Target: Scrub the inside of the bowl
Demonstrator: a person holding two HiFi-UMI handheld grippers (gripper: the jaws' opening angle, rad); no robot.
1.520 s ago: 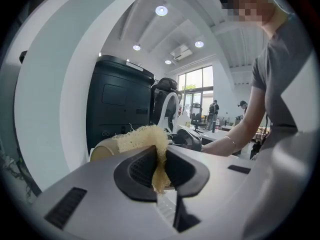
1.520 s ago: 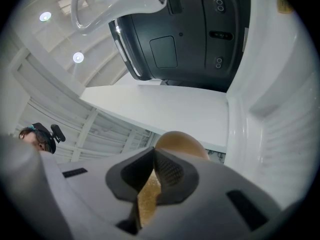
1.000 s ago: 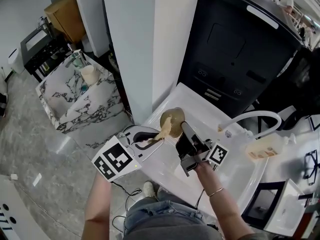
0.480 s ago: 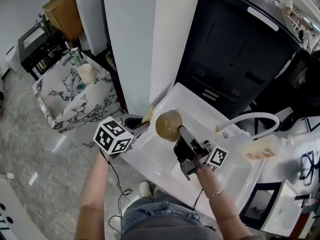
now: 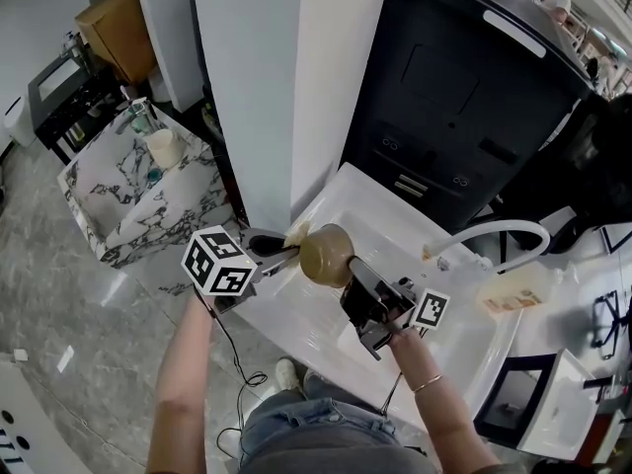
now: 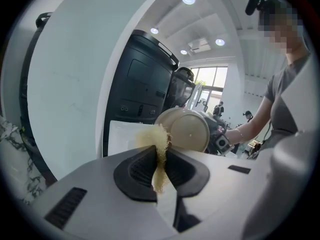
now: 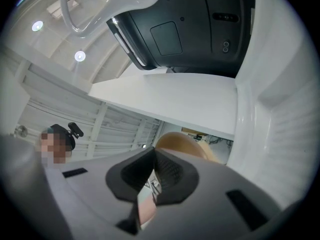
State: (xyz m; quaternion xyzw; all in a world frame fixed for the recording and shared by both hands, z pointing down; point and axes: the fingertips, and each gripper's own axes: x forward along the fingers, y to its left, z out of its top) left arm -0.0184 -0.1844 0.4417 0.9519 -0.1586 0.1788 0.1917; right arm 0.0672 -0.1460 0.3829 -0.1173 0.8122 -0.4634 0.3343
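White sink basin [image 5: 296,314] fills the middle of the head view, partly covered by both arms. The bowl [image 5: 326,253], held above the sink's left end, shows only its rounded tan outside, so its inside is hidden. In the right gripper view just a curved slice of bowl wall rises past the jaws, and the exact grip on the rim is hard to make out.

The right gripper [image 5: 353,268] has its jaws pressed together on the bowl's edge. The left gripper [image 5: 284,255] has its jaws squeezed on a yellow fibrous scrubber [image 6: 159,145]. The scrubber's frayed top touches the bowl's rim on the side nearest the white pillar [image 5: 267,87].

Behind the sink stands a black appliance [image 5: 464,107]. A white faucet [image 5: 499,233] arches over the sink's right end, with a pump bottle [image 5: 515,294] just beside it.

A second ago the scrubber lay across the bowl's open mouth. Since then the bowl has turned over, and the left gripper has drawn back towards the sink's left edge.
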